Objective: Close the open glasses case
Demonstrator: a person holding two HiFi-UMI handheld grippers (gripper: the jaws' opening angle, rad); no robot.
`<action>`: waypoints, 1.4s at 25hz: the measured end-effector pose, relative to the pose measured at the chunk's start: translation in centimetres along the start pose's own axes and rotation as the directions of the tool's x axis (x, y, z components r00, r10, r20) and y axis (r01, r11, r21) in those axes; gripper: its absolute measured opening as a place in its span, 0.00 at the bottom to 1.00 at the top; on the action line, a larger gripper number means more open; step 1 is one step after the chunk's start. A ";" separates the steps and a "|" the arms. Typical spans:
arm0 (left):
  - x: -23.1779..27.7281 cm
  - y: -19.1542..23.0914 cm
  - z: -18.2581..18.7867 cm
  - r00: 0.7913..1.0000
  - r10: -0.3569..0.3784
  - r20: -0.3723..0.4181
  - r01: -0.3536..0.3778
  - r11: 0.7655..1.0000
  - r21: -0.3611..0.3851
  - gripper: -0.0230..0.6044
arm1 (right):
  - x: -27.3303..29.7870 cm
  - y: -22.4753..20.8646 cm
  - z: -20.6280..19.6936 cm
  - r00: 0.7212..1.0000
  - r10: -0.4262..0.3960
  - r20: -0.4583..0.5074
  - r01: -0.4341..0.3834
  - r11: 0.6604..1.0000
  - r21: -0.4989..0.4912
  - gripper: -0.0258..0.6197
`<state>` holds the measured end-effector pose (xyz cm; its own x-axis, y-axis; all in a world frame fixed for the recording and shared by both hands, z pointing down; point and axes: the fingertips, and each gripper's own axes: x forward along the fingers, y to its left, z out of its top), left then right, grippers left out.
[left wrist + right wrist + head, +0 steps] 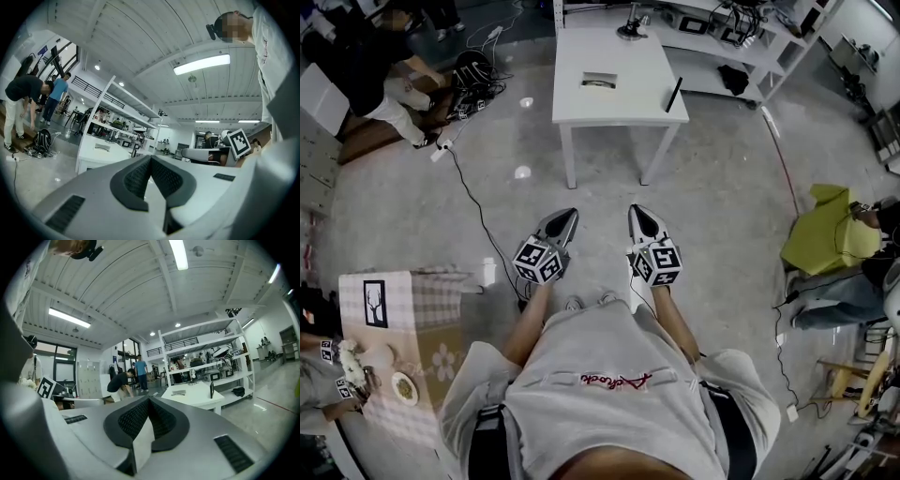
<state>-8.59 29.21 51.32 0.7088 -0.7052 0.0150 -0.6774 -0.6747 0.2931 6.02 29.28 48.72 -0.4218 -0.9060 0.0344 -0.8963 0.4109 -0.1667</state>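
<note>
On table (pixel 623 108), off all edges: glasses case (pixel 599 82); floor (pixel 609 192) open.

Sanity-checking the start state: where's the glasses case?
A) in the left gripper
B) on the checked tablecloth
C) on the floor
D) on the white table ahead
D: the small rectangular grey glasses case lies on the white square table, far ahead of the left gripper and right gripper, both shut and empty.

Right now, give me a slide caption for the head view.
Left gripper and right gripper, both shut, held level before the white table with the glasses case.
</note>
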 end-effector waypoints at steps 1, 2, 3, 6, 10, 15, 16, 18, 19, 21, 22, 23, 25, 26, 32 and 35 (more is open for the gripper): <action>0.2 0.0 0.0 1.000 0.001 0.000 -0.001 1.000 0.002 0.07 | 0.0 -0.1 0.1 1.000 0.001 0.001 -0.001 1.000 -0.003 0.05; 0.4 0.0 0.0 1.000 0.003 0.000 -0.003 1.000 0.004 0.07 | 0.1 -0.4 0.1 1.000 0.000 0.002 0.000 1.000 -0.005 0.05; 0.6 -0.1 -0.1 1.000 0.006 0.001 -0.006 1.000 0.004 0.07 | 0.1 -0.7 0.0 1.000 -0.002 0.001 0.002 1.000 -0.007 0.05; 1.0 -0.4 -0.8 1.000 0.022 0.002 -0.022 1.000 -0.005 0.07 | -0.3 -1.6 -0.4 1.000 -0.001 -0.007 0.001 1.000 -0.001 0.05; 2.0 -1.0 -1.0 1.000 0.031 0.003 -0.031 0.999 -0.005 0.07 | -0.8 -3.1 -0.4 1.000 0.012 -0.011 -0.011 0.999 0.032 0.05; 3.3 -1.2 -0.9 0.999 0.046 0.016 -0.046 0.999 0.008 0.07 | -0.7 -4.6 -1.0 1.000 0.024 -0.019 -0.023 0.999 0.041 0.05; 3.6 -1.3 -1.1 0.999 0.048 0.018 -0.048 0.999 0.007 0.07 | -0.8 -5.0 -1.2 0.999 0.025 -0.020 -0.024 0.999 0.049 0.05; 3.9 -2.0 -2.0 0.999 0.051 0.010 -0.051 0.999 -0.001 0.07 | -1.5 -5.6 -1.8 0.999 0.029 -0.027 -0.027 0.997 0.066 0.05; 3.9 -2.2 -2.3 0.999 0.051 0.005 -0.051 0.999 -0.005 0.07 | -1.8 -5.7 -2.0 0.999 0.032 -0.030 -0.029 0.997 0.071 0.05; 4.1 -2.2 -2.4 0.999 0.054 0.001 -0.054 0.999 -0.006 0.07 | -1.6 -5.7 -2.0 0.999 0.038 -0.029 -0.036 0.997 0.074 0.05; 4.2 -2.1 -2.3 0.998 0.057 0.002 -0.057 0.998 -0.004 0.07 | -1.4 -5.8 -1.9 0.999 0.042 -0.028 -0.039 0.996 0.075 0.05; 4.4 -2.0 -2.1 0.998 0.059 0.005 -0.059 0.998 -0.002 0.07 | -1.2 -5.9 -1.8 0.999 0.045 -0.026 -0.043 0.996 0.076 0.05; 5.1 -1.9 -1.9 0.998 0.061 0.011 -0.061 0.998 0.004 0.07 | -0.8 -6.4 -1.6 0.998 0.052 -0.021 -0.050 0.996 0.077 0.05; 5.4 -1.7 -1.9 0.998 0.060 0.013 -0.060 0.998 0.006 0.07 | -0.6 -6.7 -1.5 0.998 0.053 -0.018 -0.051 0.996 0.080 0.05; 6.7 -0.3 -1.6 0.998 0.065 0.026 -0.066 0.998 0.006 0.07 | 1.3 -7.6 -1.4 0.998 0.058 -0.007 -0.058 0.995 0.083 0.05; 7.6 0.4 -1.6 0.997 0.065 0.032 -0.065 0.998 0.005 0.07 | 2.4 -8.1 -1.7 0.998 0.061 -0.010 -0.060 0.995 0.077 0.05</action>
<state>-3.15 23.89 53.14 0.6570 -0.7539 0.0032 -0.7229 -0.6287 0.2865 12.07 23.91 51.81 -0.4773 -0.8781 0.0337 -0.8560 0.4559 -0.2440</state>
